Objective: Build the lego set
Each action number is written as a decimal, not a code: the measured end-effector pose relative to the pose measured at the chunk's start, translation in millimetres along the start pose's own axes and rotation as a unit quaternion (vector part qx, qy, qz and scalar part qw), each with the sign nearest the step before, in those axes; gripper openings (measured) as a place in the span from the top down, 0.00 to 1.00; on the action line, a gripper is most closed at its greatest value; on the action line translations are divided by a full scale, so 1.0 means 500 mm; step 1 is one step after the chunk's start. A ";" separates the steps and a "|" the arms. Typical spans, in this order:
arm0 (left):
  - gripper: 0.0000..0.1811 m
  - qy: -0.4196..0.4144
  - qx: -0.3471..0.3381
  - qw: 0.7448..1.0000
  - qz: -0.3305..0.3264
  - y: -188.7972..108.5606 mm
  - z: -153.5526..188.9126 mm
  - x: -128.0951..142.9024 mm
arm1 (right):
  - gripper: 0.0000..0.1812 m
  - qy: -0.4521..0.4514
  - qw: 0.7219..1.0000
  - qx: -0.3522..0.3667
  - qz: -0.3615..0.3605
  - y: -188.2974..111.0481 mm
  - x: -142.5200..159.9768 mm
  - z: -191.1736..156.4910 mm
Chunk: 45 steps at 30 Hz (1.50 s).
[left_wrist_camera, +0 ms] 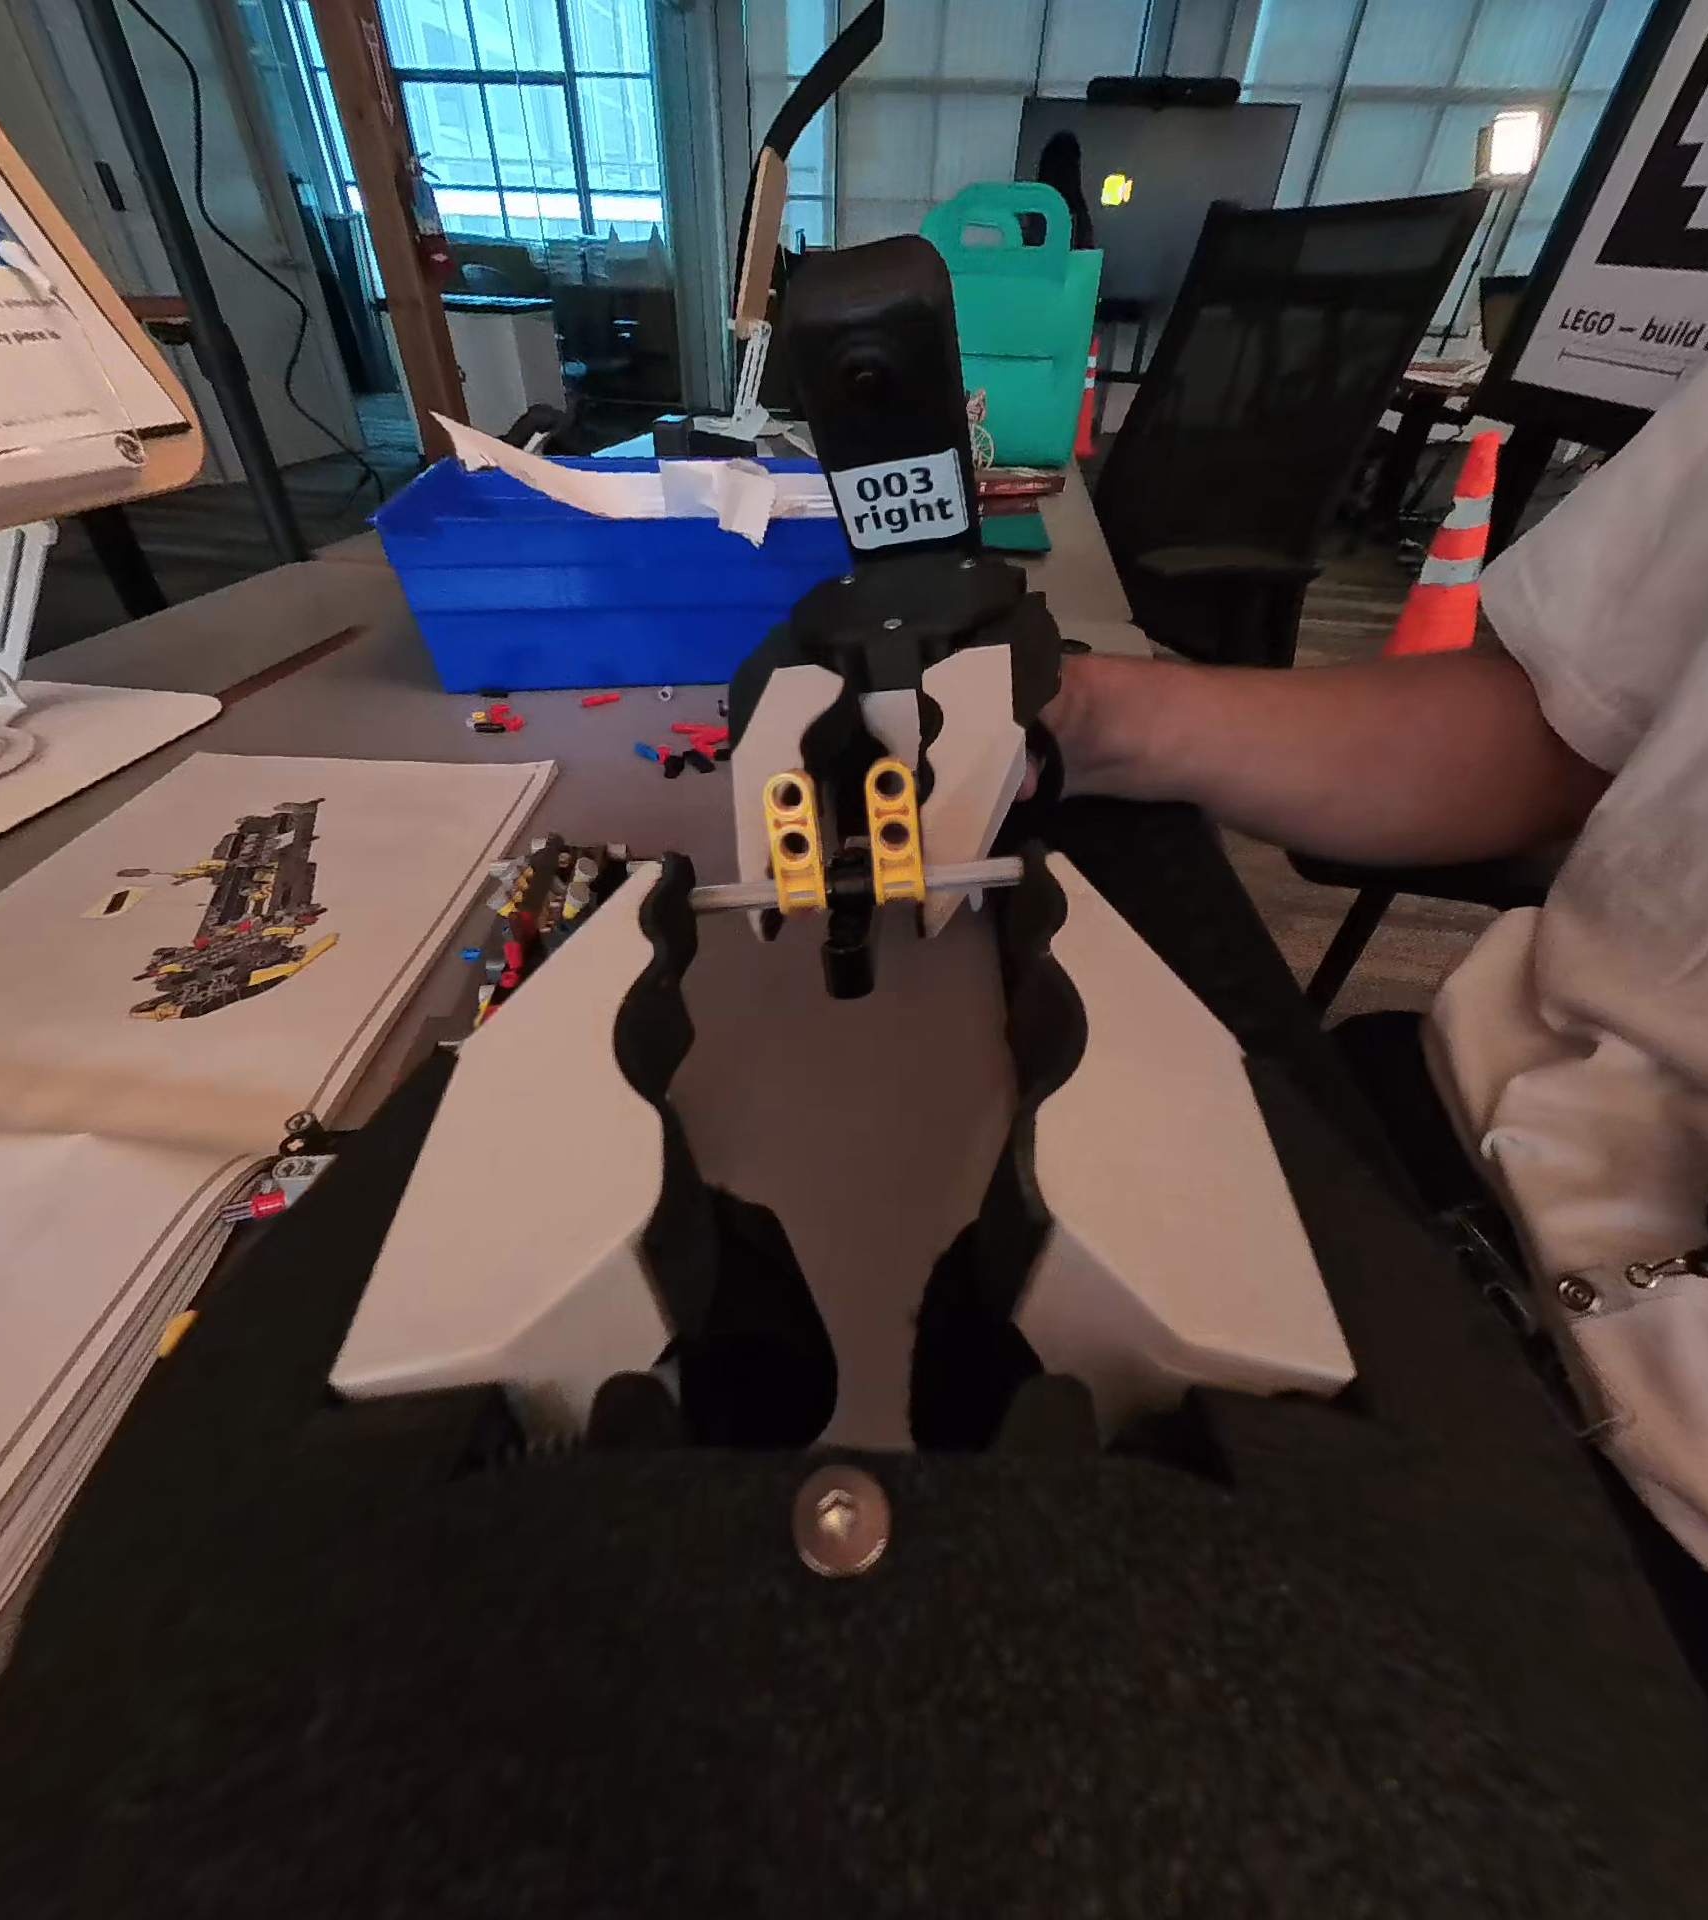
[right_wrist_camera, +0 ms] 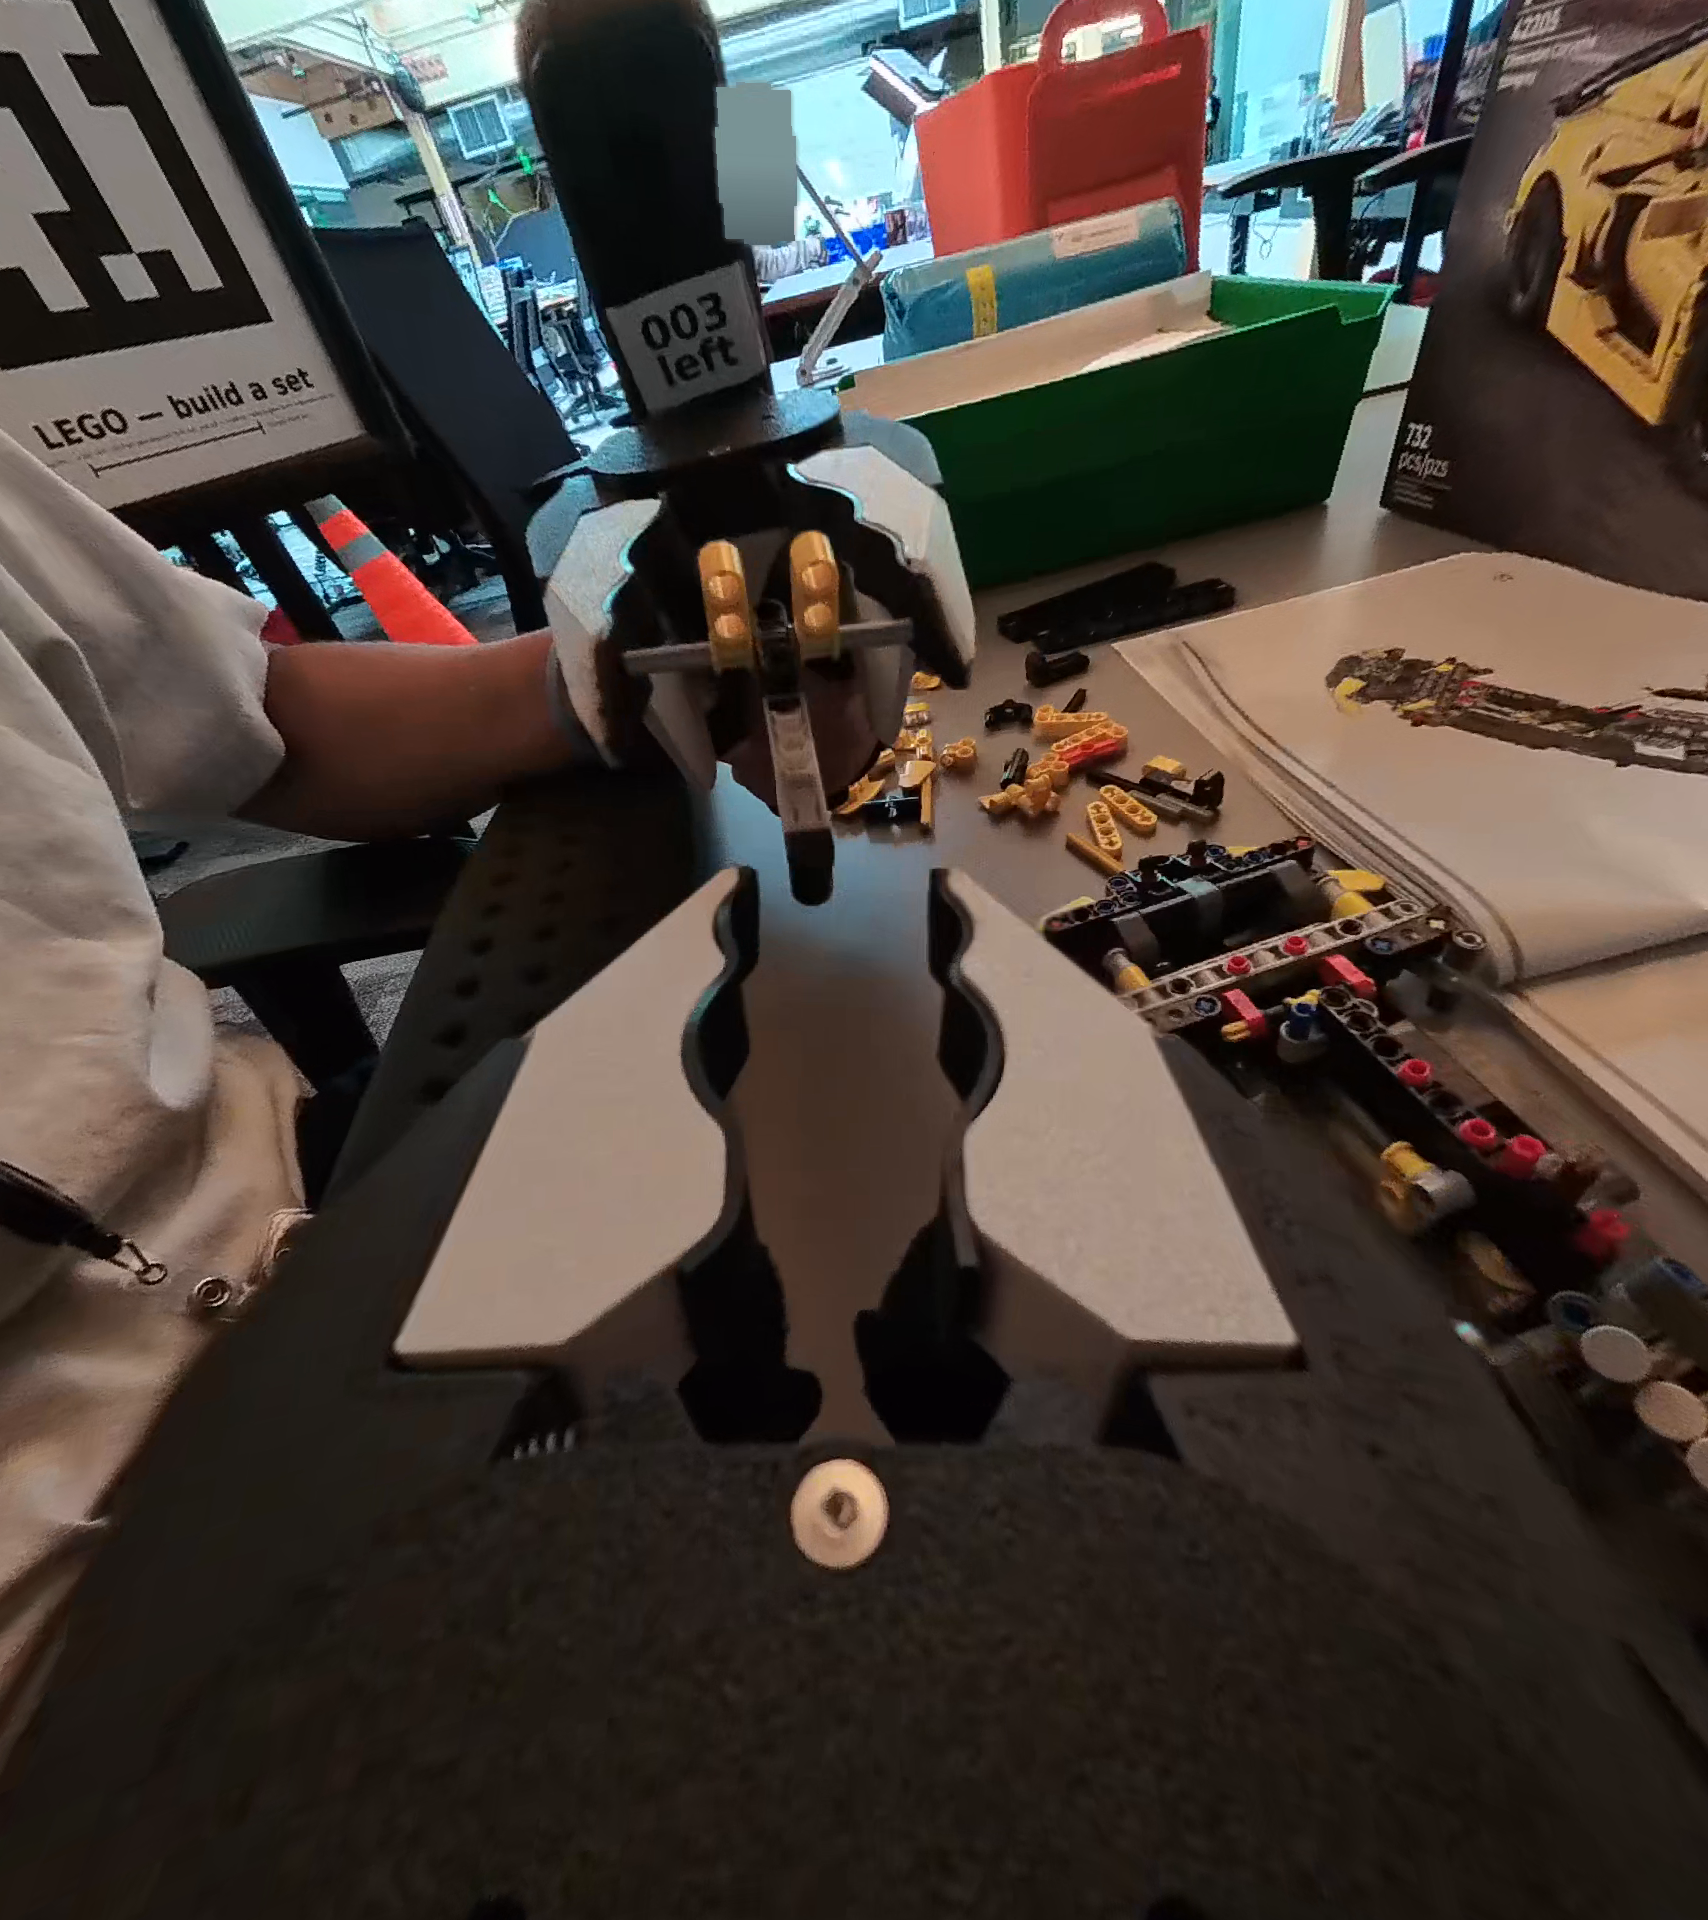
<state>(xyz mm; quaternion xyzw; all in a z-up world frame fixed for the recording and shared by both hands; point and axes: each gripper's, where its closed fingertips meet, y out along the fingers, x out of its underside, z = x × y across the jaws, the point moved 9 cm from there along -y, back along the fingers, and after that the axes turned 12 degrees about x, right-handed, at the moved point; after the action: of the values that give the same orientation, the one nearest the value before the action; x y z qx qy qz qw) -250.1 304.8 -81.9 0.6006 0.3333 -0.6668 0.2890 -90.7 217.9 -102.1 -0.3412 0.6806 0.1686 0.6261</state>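
Note:
My left gripper (left_wrist_camera: 850,878) is shut end to end on a grey axle (left_wrist_camera: 975,875) that spans its fingertips. On the axle sit two yellow connectors (left_wrist_camera: 794,842) with a black connector (left_wrist_camera: 846,940) between them. In the right wrist view this assembly (right_wrist_camera: 772,623) sits in the left gripper (right_wrist_camera: 767,644), with a grey and black beam (right_wrist_camera: 798,769) pointing at me. My right gripper (right_wrist_camera: 839,883) is open, and the beam's black end lies between its fingertips without touching them. It faces the left gripper in the left wrist view (left_wrist_camera: 855,914).
A part-built black chassis (right_wrist_camera: 1297,966) lies on the table beside the open instruction book (right_wrist_camera: 1556,727). Loose yellow and black pieces (right_wrist_camera: 1058,769) lie behind it. A green bin (right_wrist_camera: 1141,436), the set's box (right_wrist_camera: 1608,312) and a blue bin (left_wrist_camera: 601,592) stand at the back. Both grippers' tips are close together, under 4 cm apart.

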 end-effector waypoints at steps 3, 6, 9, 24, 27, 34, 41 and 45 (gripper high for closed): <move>0.67 0.004 -0.003 1.000 -0.011 0.004 0.000 0.004 | 0.86 -0.006 1.000 -0.004 0.004 -0.001 -0.002 -0.003; 0.67 0.006 -0.004 1.000 -0.017 0.006 0.001 0.007 | 0.87 0.004 1.000 -0.014 0.010 -0.004 -0.005 -0.005; 0.67 0.005 -0.001 1.000 -0.017 0.007 0.001 0.007 | 0.88 0.002 1.000 -0.015 0.002 -0.003 -0.002 -0.006; 0.67 0.007 -0.001 0.999 -0.038 0.015 0.001 0.016 | 0.91 -0.032 0.999 -0.003 0.006 -0.001 -0.002 -0.012; 0.67 0.006 0.003 0.999 -0.043 0.018 0.003 0.018 | 0.93 -0.043 0.999 -0.002 -0.007 0.003 0.003 -0.014; 0.67 -0.022 0.011 0.999 -0.046 0.020 0.001 0.022 | 0.95 -0.051 0.999 -0.002 -0.010 0.002 0.005 -0.014; 0.71 -0.038 0.006 0.999 -0.027 0.002 -0.005 0.015 | 0.96 -0.036 0.999 0.015 -0.003 -0.007 0.003 -0.002; 0.76 -0.040 0.002 0.999 -0.017 -0.005 -0.007 0.013 | 0.96 -0.030 0.999 0.020 0.002 -0.010 0.001 0.003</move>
<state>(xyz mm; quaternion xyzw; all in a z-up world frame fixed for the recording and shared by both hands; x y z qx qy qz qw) -250.6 309.4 -88.1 0.5680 0.3303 -0.6962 0.2892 -86.2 215.3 -101.6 -0.3218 0.6652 0.1667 0.6528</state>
